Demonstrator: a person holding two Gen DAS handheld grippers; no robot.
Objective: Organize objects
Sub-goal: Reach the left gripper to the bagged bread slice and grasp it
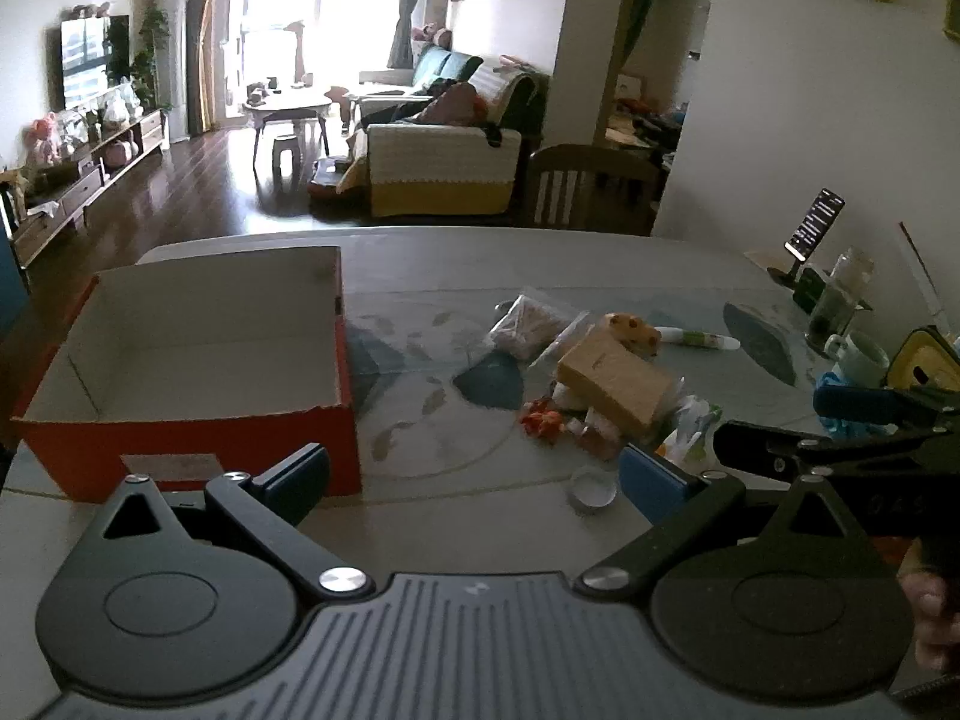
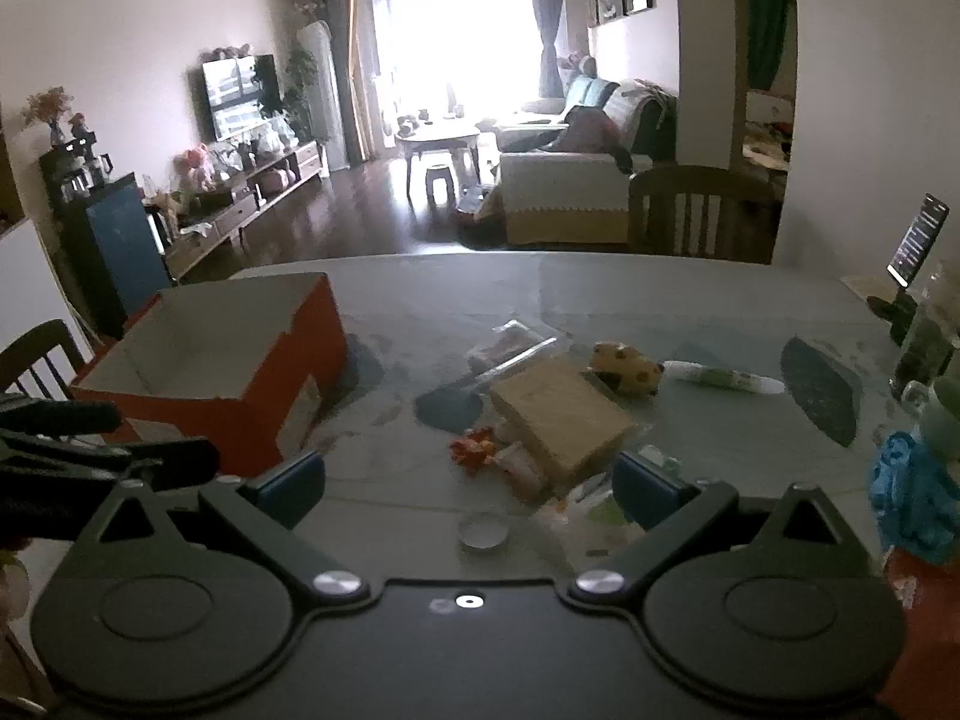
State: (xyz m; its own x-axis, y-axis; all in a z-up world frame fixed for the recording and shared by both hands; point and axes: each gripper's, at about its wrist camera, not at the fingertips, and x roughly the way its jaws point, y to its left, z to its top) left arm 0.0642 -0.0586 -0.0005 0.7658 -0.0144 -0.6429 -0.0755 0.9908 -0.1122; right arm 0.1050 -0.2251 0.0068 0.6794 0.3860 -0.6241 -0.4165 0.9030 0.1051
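left wrist view shows the left gripper (image 1: pixel 474 471) spread wide and empty, as is the right gripper (image 2: pixel 468 486). the clutter pile (image 1: pixel 606 384) lies right of the empty red box (image 1: pixel 192 450); best to pinch the brown packet (image 2: pixel 561 420) squarely first.

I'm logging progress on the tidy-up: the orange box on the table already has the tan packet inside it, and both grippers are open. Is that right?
Not quite. The orange box is empty; the left wrist view shows its bare inside. The tan packet lies on the table in the pile to the right of the box. The rest holds: the left gripper and the right gripper are both open.
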